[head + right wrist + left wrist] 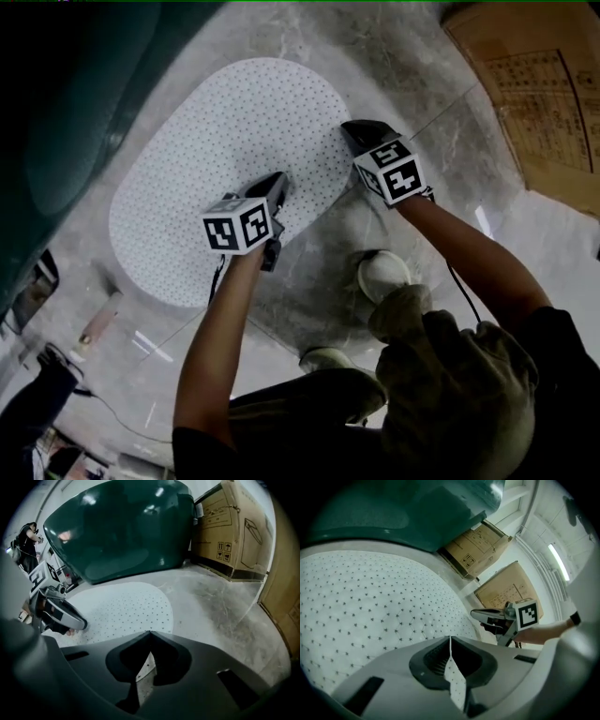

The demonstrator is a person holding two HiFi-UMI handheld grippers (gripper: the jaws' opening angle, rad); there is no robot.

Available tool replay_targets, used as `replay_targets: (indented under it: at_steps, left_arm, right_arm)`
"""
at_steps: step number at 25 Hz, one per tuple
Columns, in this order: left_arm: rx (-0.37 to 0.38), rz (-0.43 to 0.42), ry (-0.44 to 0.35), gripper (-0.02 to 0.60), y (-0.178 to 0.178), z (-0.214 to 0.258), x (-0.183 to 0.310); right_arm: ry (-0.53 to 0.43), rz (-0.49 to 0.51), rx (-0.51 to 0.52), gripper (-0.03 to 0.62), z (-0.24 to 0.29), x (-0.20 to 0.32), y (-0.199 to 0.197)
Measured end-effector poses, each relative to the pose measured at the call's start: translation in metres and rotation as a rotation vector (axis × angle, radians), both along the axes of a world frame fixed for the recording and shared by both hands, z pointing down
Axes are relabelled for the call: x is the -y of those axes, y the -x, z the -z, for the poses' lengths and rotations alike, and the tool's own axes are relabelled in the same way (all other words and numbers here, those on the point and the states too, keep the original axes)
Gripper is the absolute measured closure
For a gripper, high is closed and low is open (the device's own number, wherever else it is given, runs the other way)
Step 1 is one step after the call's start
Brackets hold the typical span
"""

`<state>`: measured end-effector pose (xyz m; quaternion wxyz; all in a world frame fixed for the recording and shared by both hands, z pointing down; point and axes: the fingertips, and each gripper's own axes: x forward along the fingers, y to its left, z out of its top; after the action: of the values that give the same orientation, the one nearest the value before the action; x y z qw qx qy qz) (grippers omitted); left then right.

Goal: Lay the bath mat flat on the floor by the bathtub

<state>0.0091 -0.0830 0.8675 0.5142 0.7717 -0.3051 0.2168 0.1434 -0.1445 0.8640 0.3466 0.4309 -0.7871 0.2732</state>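
The white oval bath mat [225,141] with small dark dots lies spread on the grey stone floor beside the dark green bathtub [75,94]. My left gripper [279,180] rests on the mat's near right edge. In the left gripper view its jaws [450,639] are shut with a fold of dotted mat pinched between them. My right gripper [352,129] sits at the mat's right end, also shut. A sliver of dotted mat edge shows between its jaws [150,632]. The mat [126,606] reaches up to the tub [122,527].
Flat cardboard boxes [534,94] lean at the right, past the bare floor [422,75]. The person's shoes [382,274] stand just behind the mat. Another person [26,541] stands far off at the left. Small items and a cable [94,323] lie at the lower left.
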Motion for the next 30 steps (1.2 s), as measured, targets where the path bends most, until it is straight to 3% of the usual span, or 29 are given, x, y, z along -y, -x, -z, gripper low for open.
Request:
replay_targets:
  at_steps: [3,6,12,14,22,27,30]
  left_arm:
    - [0.002,-0.013,-0.052,0.560,0.018,0.037,-0.002]
    - [-0.008,0.046,-0.135,0.561,0.051,0.096,-0.004]
    - [-0.088,0.321,-0.183,0.563,0.126,0.222,-0.054]
    - [-0.084,0.371,-0.192,0.563,0.143,0.261,-0.079]
    - [-0.027,0.497,-0.303,0.563,0.168,0.434,-0.147]
    - [0.010,0.581,-0.377,0.563,0.181,0.556,-0.178]
    - [0.010,0.655,-0.416,0.563,0.190,0.626,-0.191]
  right_arm:
    - [-0.019,0.028,0.020,0.572,0.043,0.002,0.007]
    - [-0.050,0.040,0.053,0.571,0.097,-0.002,0.020]
    - [-0.070,0.054,0.074,0.571,0.196,-0.032,0.034]
    - [-0.053,0.040,0.090,0.571,0.230,-0.048,0.037]
    - [-0.109,0.102,0.112,0.572,0.416,-0.118,0.054]
    - [-0.088,0.152,0.147,0.571,0.535,-0.165,0.070]
    - [-0.136,0.181,0.177,0.572,0.615,-0.172,0.082]
